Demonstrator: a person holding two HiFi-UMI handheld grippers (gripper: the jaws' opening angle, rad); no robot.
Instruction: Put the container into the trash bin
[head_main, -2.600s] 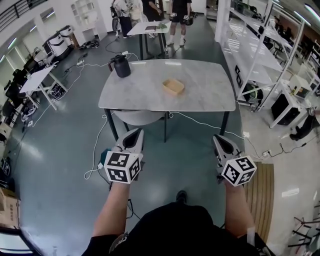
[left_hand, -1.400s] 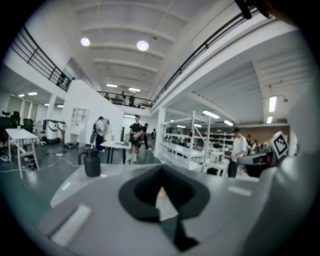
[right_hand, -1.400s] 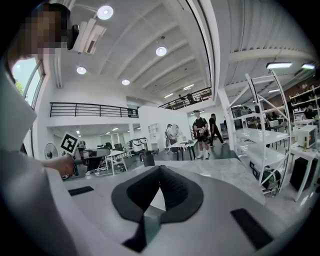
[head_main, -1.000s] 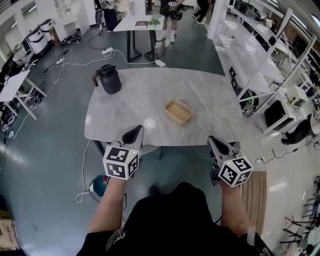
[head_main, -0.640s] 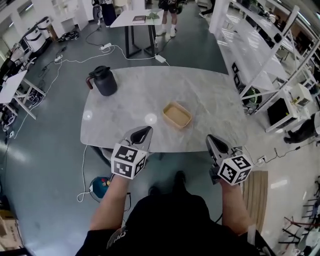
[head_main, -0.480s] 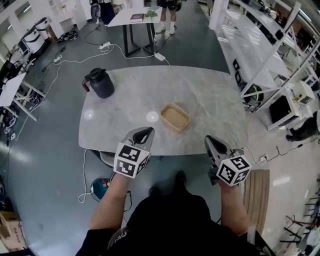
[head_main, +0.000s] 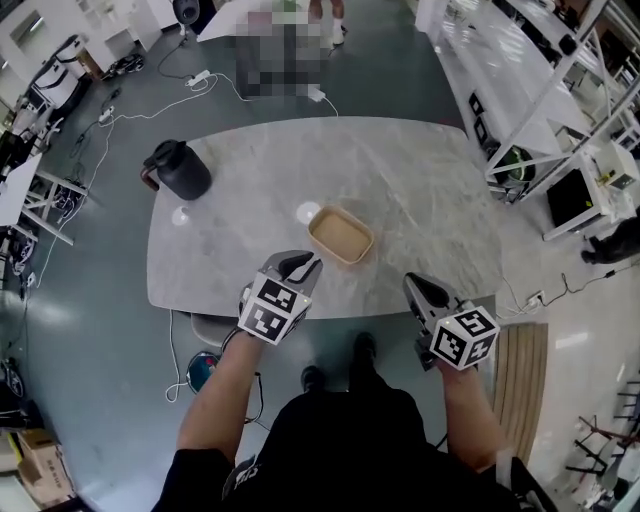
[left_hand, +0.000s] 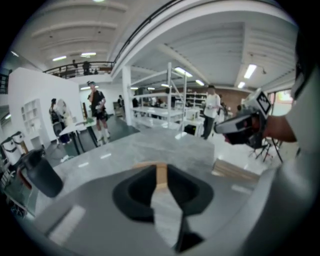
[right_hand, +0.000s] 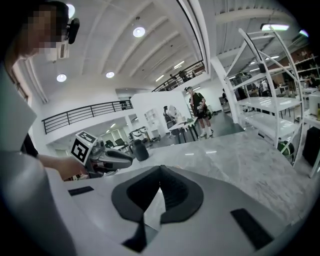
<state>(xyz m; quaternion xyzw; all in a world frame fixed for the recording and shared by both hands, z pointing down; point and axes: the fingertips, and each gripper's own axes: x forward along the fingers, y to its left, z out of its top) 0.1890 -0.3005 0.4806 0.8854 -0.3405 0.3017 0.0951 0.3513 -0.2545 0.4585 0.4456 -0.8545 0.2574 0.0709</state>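
Left gripper (head_main: 300, 266) is nearer, jaws opening with nothing between them; container (head_main: 340, 236) sits on the table (head_main: 430, 190) just ahead, slightly right of it, long axis probably diagonal. Right gripper (head_main: 418, 290) hangs back, closed and empty.

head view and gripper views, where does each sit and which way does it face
Head view: on the person's head, steeply down at table, container, forearms, left gripper, right gripper.
Left gripper view: rides that gripper, along its opening fingers, nothing between them, toward container; right gripper and right hand at right.
Right gripper view: rides that gripper, over its closed fingers, across the table; left gripper and left hand at left.
Shared: all show the table; gripper views show each other's gripper.
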